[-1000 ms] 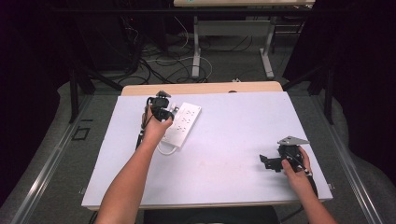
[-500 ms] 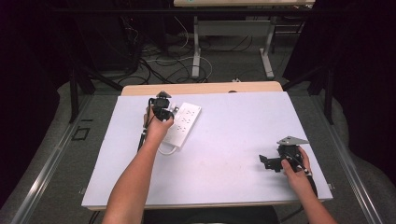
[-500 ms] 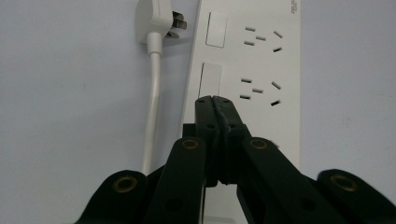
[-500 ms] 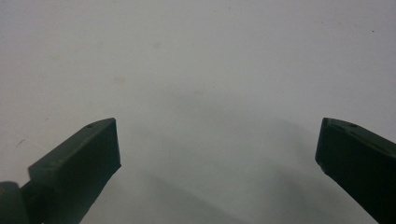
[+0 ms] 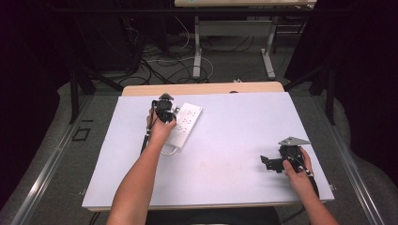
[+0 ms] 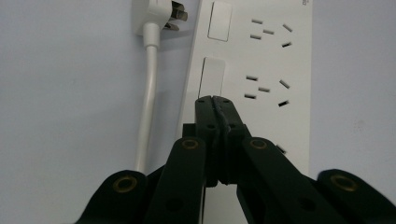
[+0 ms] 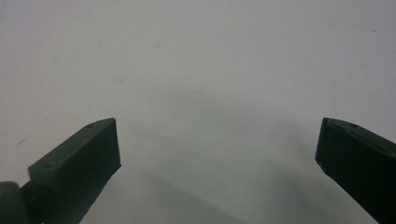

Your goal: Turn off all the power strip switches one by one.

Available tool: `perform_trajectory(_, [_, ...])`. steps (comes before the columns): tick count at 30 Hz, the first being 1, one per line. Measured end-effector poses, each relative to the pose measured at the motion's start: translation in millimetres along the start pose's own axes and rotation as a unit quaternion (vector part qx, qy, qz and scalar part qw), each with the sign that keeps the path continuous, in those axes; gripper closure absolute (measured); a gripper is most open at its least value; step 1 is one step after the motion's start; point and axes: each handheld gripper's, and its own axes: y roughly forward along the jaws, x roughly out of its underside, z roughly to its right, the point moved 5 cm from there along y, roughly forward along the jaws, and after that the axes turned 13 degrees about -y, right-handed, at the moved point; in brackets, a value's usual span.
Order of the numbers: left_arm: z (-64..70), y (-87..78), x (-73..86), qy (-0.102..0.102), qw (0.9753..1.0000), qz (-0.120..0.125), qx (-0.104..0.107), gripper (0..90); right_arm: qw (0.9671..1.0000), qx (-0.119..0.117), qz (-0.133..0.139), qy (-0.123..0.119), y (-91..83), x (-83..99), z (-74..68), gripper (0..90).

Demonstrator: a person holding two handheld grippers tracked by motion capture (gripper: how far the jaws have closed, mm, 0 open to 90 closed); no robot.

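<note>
Little has moved — left gripper [image 6: 214,100], jaws pressed together, still hovers over the smooth white power strip [image 6: 261,70]; right gripper [image 7: 217,149] rests spread wide on the matte table [image 5: 234,154].

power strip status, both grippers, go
Left gripper shut, tips at a rocker switch on the power strip. Right gripper open over bare table. Strip's plug lies loose beside it. Nothing blocking.

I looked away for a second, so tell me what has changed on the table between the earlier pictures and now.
Nothing visibly changed. The left gripper stays with its jaws shut, tips over a switch on the white power strip, and the right gripper stays open over the bare white tabletop.
</note>
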Motion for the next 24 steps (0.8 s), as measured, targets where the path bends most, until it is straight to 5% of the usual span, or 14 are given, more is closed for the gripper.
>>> perform_trajectory(24, [-0.8, 7.3, 0.5, 0.000, 1.0000, -0.008, -0.005, 90.0, 1.0000, 0.000, 0.000, -0.006, 0.2, 0.2, 0.1, 0.0])
